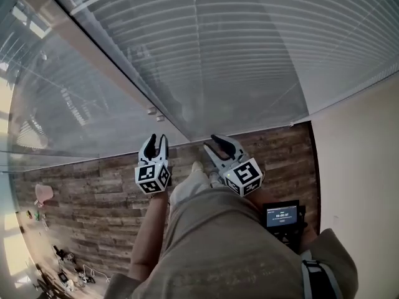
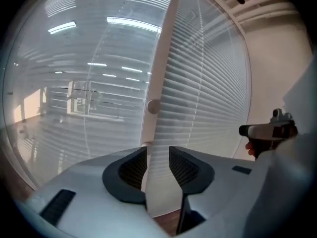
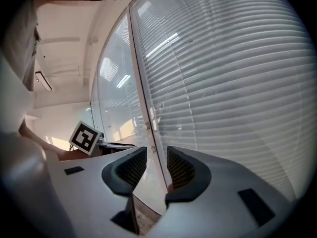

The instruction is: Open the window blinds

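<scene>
White slatted blinds (image 1: 249, 48) down, left hand-held gripper (image 1: 156, 140) spread, right hand-held gripper (image 1: 211, 144) spread, nothing pinched.

**Operator and Hand-Held Grippers: External Appearance**

Left gripper (image 1: 156, 141): light grey moulded housing with two black jaws and ribbed black inner pads (image 2: 133, 168). In the head view, a white cube (image 1: 153, 177) printed with black square markers sits at 6 o'clock of the jaws. In the left gripper view, a black rectangular inset (image 2: 58, 204) marks the housing at 8 o'clock.

Right gripper (image 1: 215, 147): same build. Its marker cube (image 1: 244, 177) lies at 5 o'clock of the jaws.

Clothing: khaki garment (image 1: 218, 248) and light-coloured shoe (image 1: 198, 166). In the head view, a black unit (image 1: 282, 217) with a lit blue screen sits at 4 o'clock and a grey strap (image 1: 315, 278) at 5 o'clock.
</scene>
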A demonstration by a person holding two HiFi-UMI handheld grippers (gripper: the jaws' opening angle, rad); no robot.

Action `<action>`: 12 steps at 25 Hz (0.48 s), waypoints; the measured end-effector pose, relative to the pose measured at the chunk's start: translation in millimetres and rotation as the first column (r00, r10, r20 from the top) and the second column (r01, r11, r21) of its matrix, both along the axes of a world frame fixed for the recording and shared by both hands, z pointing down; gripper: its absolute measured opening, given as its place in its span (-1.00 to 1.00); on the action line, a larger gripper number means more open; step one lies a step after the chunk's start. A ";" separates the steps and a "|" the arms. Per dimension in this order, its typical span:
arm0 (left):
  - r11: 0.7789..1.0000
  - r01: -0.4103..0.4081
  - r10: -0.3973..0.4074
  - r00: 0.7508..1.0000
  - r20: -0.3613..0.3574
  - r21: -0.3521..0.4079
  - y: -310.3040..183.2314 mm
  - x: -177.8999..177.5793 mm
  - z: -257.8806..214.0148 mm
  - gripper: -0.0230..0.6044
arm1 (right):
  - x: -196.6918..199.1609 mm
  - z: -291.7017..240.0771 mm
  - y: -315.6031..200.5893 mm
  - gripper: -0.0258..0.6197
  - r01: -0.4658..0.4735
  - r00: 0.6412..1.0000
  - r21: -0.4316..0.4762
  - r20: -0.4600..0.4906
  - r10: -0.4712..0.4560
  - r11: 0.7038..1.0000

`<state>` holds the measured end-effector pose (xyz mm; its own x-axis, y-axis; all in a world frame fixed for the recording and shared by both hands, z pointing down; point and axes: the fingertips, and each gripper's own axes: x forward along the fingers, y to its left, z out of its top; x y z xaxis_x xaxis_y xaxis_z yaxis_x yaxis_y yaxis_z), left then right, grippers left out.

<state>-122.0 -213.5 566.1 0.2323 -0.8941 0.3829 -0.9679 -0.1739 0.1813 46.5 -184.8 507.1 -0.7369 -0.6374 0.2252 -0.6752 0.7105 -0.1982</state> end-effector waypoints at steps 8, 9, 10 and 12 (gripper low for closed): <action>0.997 -0.001 0.002 1.000 0.016 -0.081 -56.4 -6.1 35.9 -0.38 | -5.1 -0.3 -33.4 -0.50 -0.047 0.998 -0.018 -0.034 0.047 0.999; 0.996 0.001 0.000 1.000 0.013 -0.087 -61.1 -7.0 38.5 -0.38 | -4.8 1.1 -36.9 -0.50 -0.054 0.998 -0.022 -0.039 0.053 0.998; 0.996 0.002 -0.002 1.000 0.007 -0.095 -65.1 -7.9 40.5 -0.38 | -4.8 1.9 -40.4 -0.50 -0.060 0.997 -0.026 -0.042 0.058 0.998; 0.994 0.010 -0.011 1.000 -0.008 -0.108 -71.9 -9.9 41.9 -0.38 | -5.5 2.0 -47.7 -0.50 -0.070 0.997 -0.030 -0.047 0.069 0.997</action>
<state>-131.8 -285.4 608.0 0.2268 -0.8502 0.4751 -0.9680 -0.1428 0.2065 41.0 -232.5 509.1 -0.6794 -0.6788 0.2785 -0.7317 0.6552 -0.1879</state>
